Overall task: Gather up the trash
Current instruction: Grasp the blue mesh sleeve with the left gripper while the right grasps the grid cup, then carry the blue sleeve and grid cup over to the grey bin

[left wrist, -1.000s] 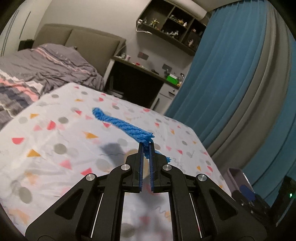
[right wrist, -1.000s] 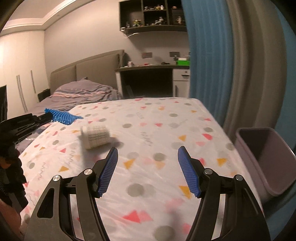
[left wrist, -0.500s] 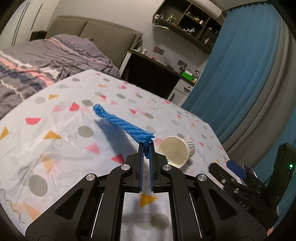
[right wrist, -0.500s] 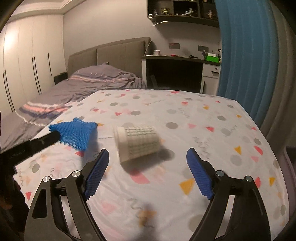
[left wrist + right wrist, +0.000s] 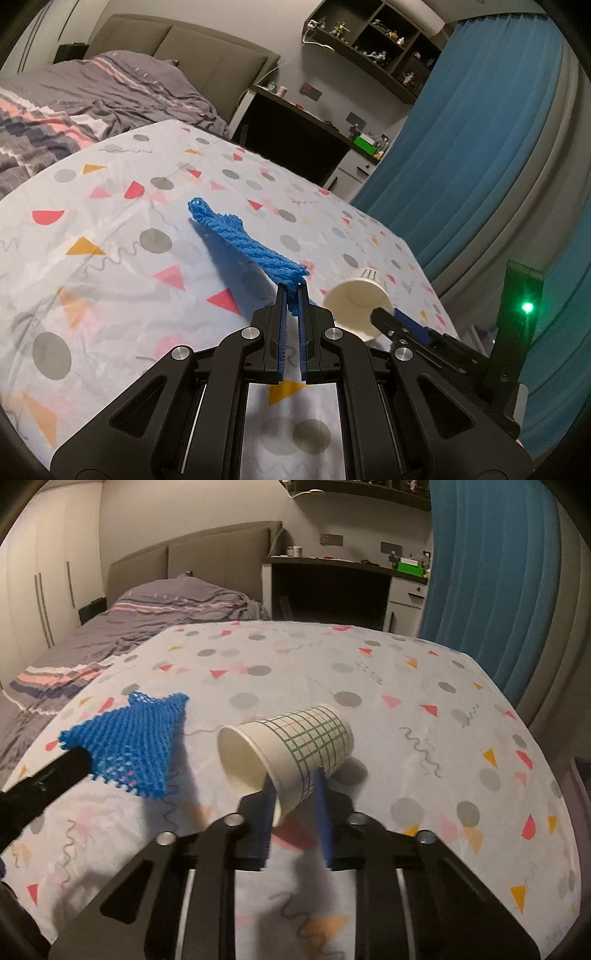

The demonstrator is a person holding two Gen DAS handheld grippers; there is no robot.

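Observation:
A white paper cup [image 5: 295, 738] with a green grid print lies on its side on the patterned tablecloth [image 5: 424, 738], mouth to the left. My right gripper [image 5: 295, 797] is closing on it: its blue pads sit on either side of the cup's lower rim and touch the wall. In the left wrist view the cup [image 5: 356, 299] shows its mouth, with the right gripper's finger [image 5: 406, 326] at it. My left gripper [image 5: 291, 291] is shut on a blue mesh net [image 5: 243, 240], held just above the cloth. The right wrist view shows that net [image 5: 136, 738] left of the cup.
A bed with grey bedding [image 5: 155, 624] lies beyond the table on the left. A dark desk [image 5: 332, 587] stands at the back, under wall shelves [image 5: 369, 40]. Blue curtains [image 5: 491, 572] hang along the right side. The table's right edge [image 5: 546, 760] drops off near the curtain.
My right gripper moved left up to the cup and its jaws went from wide apart to closed around the cup's rim. My left gripper sank a little, still holding the net.

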